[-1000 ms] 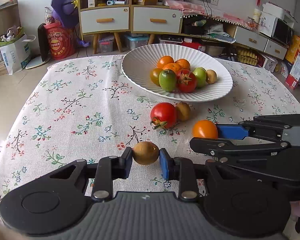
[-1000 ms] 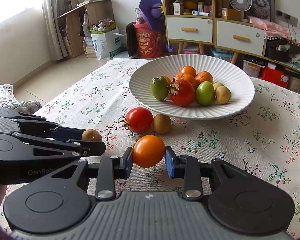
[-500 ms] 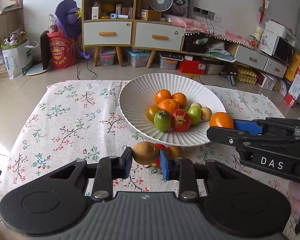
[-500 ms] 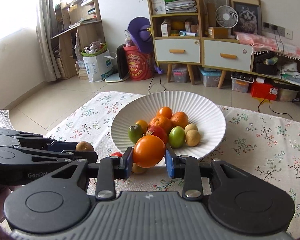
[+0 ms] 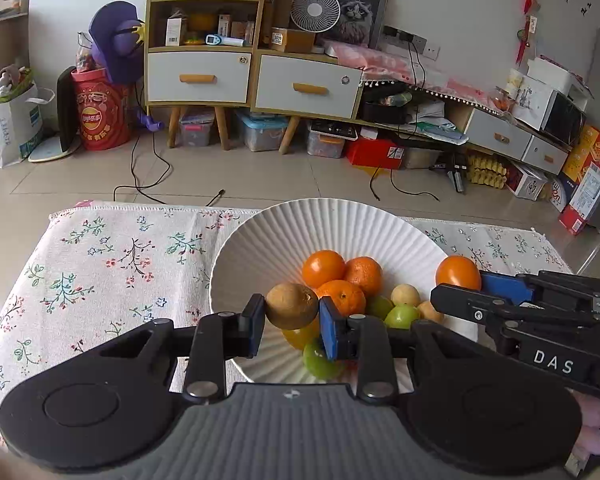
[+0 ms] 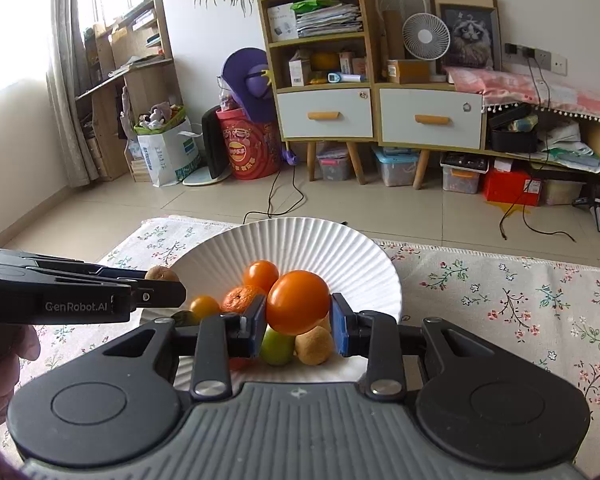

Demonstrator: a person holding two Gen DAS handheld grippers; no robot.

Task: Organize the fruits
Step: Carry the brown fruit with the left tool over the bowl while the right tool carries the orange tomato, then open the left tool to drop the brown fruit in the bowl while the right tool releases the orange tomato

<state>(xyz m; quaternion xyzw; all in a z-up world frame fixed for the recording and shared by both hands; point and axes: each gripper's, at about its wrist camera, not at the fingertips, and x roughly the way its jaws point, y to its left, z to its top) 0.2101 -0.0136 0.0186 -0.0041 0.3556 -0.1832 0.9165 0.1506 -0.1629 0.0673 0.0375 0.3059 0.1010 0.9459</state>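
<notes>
A white ribbed bowl (image 5: 332, 224) is set on a tabletop covered with a floral cloth (image 5: 112, 264). In the bowl a heap of fruit is seen: three oranges (image 5: 342, 276) at the middle, green fruits (image 5: 400, 315) and small pale brown fruits (image 5: 406, 294) on the right side, a yellow fruit (image 5: 300, 336) and another green one nearer the camera. A brown kiwi (image 5: 292, 306) is gripped between the blue-padded jaws of the left gripper (image 5: 292, 312) and is held above the near part of the bowl, over the heap. An orange tomato (image 6: 298, 302) is clamped in the jaws of the right gripper (image 6: 298, 312), likewise held above the fruit in the bowl, to the right of the kiwi. In the right wrist view the left gripper (image 6: 156, 282) is seen from the side at the bowl's left rim, with part of a hand (image 6: 4, 360) behind it; in the left wrist view the right gripper (image 5: 460, 280) appears at the bowl's right rim with its tomato (image 5: 458, 274). Beyond the tabletop a tiled floor (image 5: 260, 176), a drawer cabinet (image 5: 252, 80), a small fan (image 5: 316, 10) and a red drum (image 5: 100, 116) are visible.
</notes>
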